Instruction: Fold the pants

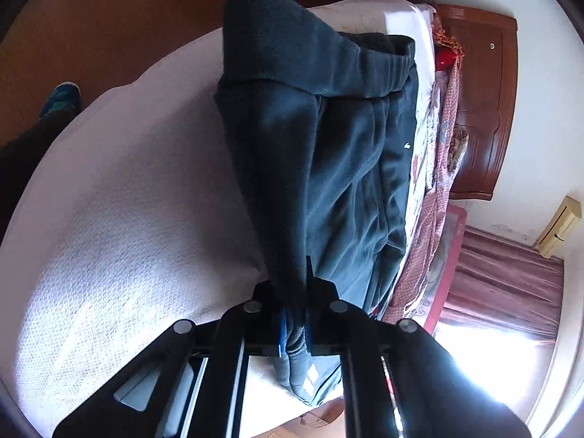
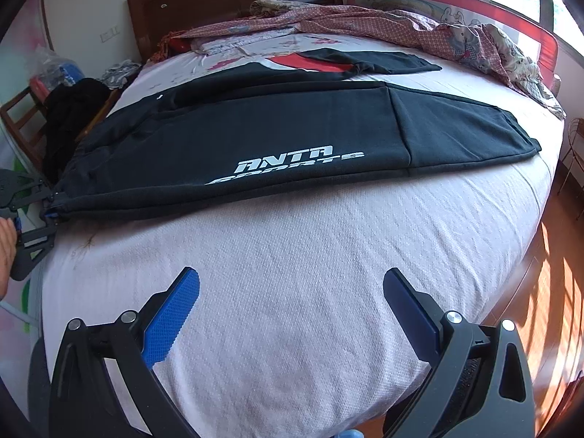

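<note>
Dark navy fleece sweatpants point(image 2: 277, 135) with white block lettering, spread lengthwise across the middle of the right wrist frame on a white textured mattress cover point(image 2: 292, 273), one leg lying over the other. Waistband end at the left edge of that frame, pinched there by the left gripper point(image 2: 51, 211), a hand point(image 2: 5, 244) behind it at the far left. In the left wrist view, left gripper point(image 1: 294, 323) low in the centre, blue pads pressed together on a bunched fold of the dark fabric, pants point(image 1: 328, 153) running up toward the top of the frame, ribbed elastic waistband turned over near the upper middle.

Right gripper point(image 2: 290, 303) at the bottom of the right wrist frame, blue-padded fingers point(image 2: 173, 314) spread wide, nothing between them, above bare mattress cover and apart from the pants.

A second dark garment with a red patch point(image 2: 346, 62) beyond the pants, upper centre. Crumpled pink patterned bedding point(image 2: 365, 22) along the top, before a dark wooden headboard point(image 2: 219, 0).
</note>
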